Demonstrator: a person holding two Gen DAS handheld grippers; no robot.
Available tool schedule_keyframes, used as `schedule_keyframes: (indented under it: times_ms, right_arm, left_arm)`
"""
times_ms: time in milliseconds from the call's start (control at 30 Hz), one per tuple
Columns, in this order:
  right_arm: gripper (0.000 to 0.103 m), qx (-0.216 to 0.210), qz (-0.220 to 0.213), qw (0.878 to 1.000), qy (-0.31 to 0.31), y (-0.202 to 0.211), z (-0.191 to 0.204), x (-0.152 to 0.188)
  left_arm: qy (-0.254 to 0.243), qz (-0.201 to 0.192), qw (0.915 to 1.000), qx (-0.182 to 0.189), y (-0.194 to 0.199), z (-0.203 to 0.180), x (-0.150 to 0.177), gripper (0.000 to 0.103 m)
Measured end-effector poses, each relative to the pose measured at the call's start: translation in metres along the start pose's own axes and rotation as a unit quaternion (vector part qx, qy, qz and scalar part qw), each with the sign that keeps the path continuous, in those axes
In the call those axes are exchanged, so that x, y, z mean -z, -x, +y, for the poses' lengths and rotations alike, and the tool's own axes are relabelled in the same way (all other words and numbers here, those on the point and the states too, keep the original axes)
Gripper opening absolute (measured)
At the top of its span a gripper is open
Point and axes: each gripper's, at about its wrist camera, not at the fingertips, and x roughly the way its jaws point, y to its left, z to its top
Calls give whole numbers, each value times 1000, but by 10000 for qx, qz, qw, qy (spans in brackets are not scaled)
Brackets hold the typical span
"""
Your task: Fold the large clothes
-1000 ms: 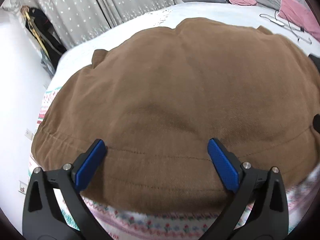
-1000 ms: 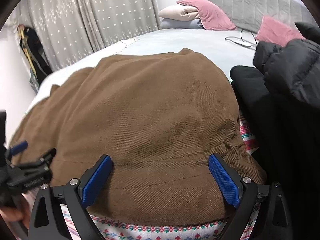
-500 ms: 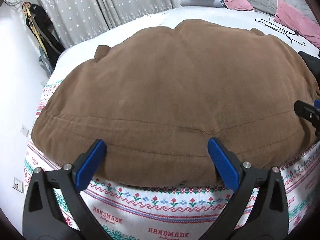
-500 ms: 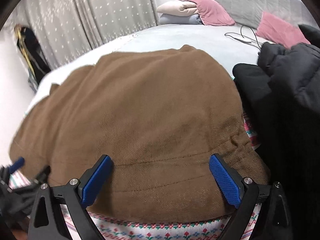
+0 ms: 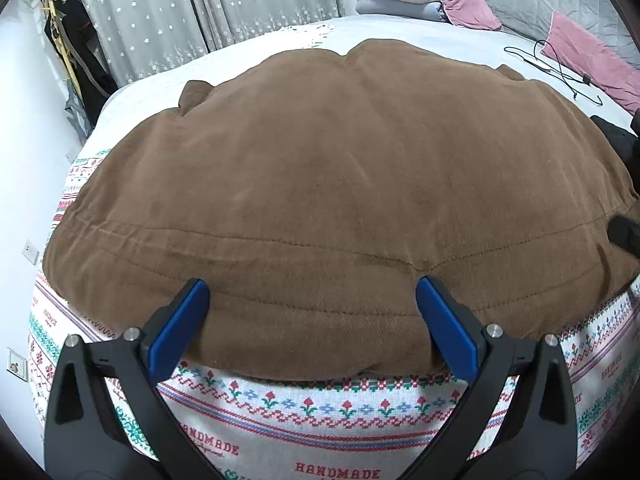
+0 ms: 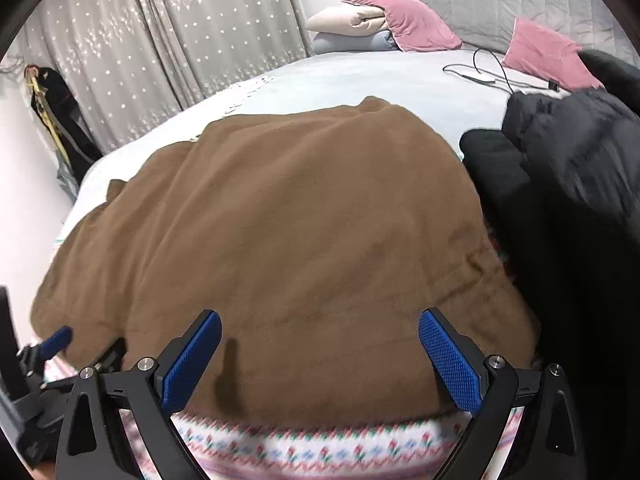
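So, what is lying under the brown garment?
Under the brown garment lies a white patterned cloth printed "HANDMADE", showing along the near edge. Whatever else lies beneath is covered.

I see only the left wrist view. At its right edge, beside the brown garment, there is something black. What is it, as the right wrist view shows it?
Observer: It is a black padded jacket, heaped beside the brown garment and lying against its right edge.
Operator: Thank you. Are the right tongs holding the hem?
Observer: No. The right tongs are open over the near hem, and they grip nothing.
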Motion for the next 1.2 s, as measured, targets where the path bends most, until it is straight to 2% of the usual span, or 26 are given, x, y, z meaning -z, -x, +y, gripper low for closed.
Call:
schedule_keyframes:
  times_ms: [200,333,600,767,933,967,1067,1100,1200]
  right_arm:
    - [100,-271,191,9958,-849,16,-23,30]
    - [100,-737,161,9828,-1687,10,-52,45]
    - [100,-1021,-445,9708,-2125,1,-69,34]
    - [97,-761,-547,9721,-2149,-12,-62,20]
    - [61,-588,-699,9618,-2580,-19,-58,9]
    - [58,-556,-730,9611,-2606,-20,-58,9]
    - [36,-293,-859,9627,-2549,-11,-52,9]
    - [29,-176,-1041,9673,-2306,-1,-43,5]
    - [24,-27,-1361,9741,-1806,22,-18,-10]
  left_arm:
    - [51,25,9999,88,0,3,0,103]
    - [90,46,9999,136,-1,4,0,103]
    - [121,91,9997,192,0,6,0,103]
    - [134,114,9996,213,0,7,-1,103]
    - [154,135,9995,241,0,7,-3,103]
    - [160,137,9995,245,0,7,-3,103]
    - [159,148,9994,259,-1,8,-4,103]
    - [164,150,9994,270,-1,8,-4,103]
    - [245,156,9988,385,1,13,-6,103]
